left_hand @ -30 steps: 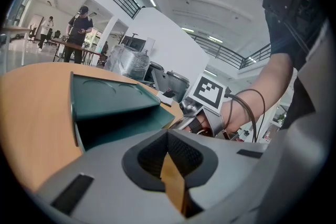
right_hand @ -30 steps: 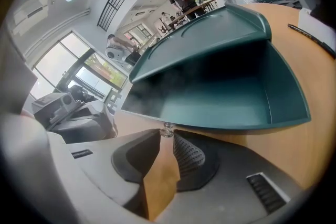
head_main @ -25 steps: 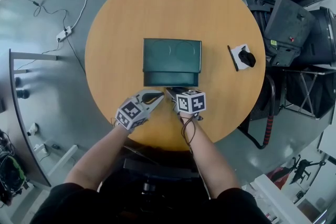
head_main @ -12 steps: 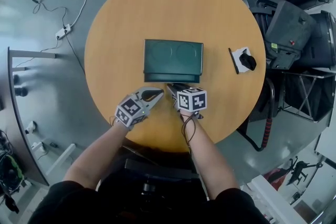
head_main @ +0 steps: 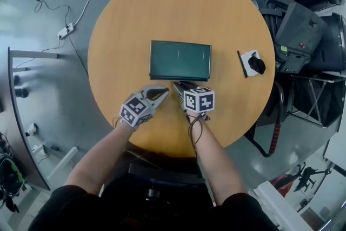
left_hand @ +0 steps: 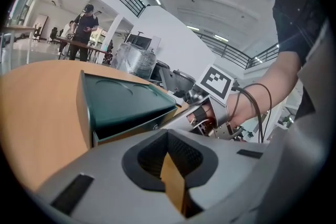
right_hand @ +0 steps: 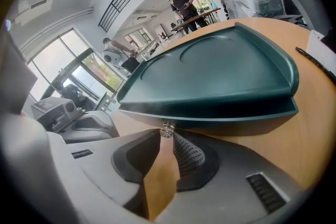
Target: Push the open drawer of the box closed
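A dark green box (head_main: pixel 180 60) sits in the middle of the round wooden table (head_main: pixel 130 13). Its drawer (right_hand: pixel 220 108) faces me and stands almost flush with the box, with only a thin lip showing. My right gripper (head_main: pixel 179 85) touches the drawer front, and its tips are shut on the small metal knob (right_hand: pixel 167 128). My left gripper (head_main: pixel 161 94) hovers just left of it, close to the drawer front (left_hand: pixel 131 131). It is shut and holds nothing.
A white card with a black object (head_main: pixel 253 62) and a thin black stick (head_main: pixel 240 61) lie on the table's right side. Black cases and a wrapped load (head_main: pixel 300 19) crowd the floor beyond the right edge. Cables run at the far left.
The drawer has slid into the box, from clearly sticking out to nearly flush. My right gripper moved forward with it, and the left one edged forward too.
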A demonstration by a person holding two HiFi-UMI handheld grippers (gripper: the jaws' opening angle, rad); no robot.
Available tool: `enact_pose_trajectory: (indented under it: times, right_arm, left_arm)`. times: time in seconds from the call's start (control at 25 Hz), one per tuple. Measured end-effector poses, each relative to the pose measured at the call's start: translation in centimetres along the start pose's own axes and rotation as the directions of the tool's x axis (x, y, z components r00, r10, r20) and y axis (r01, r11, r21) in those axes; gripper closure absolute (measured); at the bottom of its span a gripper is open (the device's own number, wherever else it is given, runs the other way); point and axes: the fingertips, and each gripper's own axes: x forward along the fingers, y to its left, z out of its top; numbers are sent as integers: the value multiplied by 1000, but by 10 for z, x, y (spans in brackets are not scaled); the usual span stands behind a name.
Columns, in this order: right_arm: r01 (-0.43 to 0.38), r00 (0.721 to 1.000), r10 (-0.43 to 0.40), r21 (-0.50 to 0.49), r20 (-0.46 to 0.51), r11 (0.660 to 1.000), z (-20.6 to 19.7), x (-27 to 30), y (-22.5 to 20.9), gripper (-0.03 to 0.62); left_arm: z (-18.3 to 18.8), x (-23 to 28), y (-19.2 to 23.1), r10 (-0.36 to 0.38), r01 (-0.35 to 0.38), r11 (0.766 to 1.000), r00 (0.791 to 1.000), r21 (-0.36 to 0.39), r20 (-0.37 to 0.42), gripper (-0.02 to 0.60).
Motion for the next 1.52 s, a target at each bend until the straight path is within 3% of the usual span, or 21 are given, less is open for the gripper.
enact_pose_trajectory:
  times: [0.92,1.36,1.52]
  right_arm:
    - [-3,999,2,35,47,999,13,13,0,505]
    - [-24,994,15,79,107,997,1,-22,9,503]
    - [-83,981,75,35,181,996,8,-63,32,582]
  left_arm:
    - [10,-6,11,-1,1,1000,1000,-23,25,569]
    - [22,-28,-19,20,-19,1000,997,-21,69,569]
    - [44,-48,-45,10,-7,1000,993,-22,120,569]
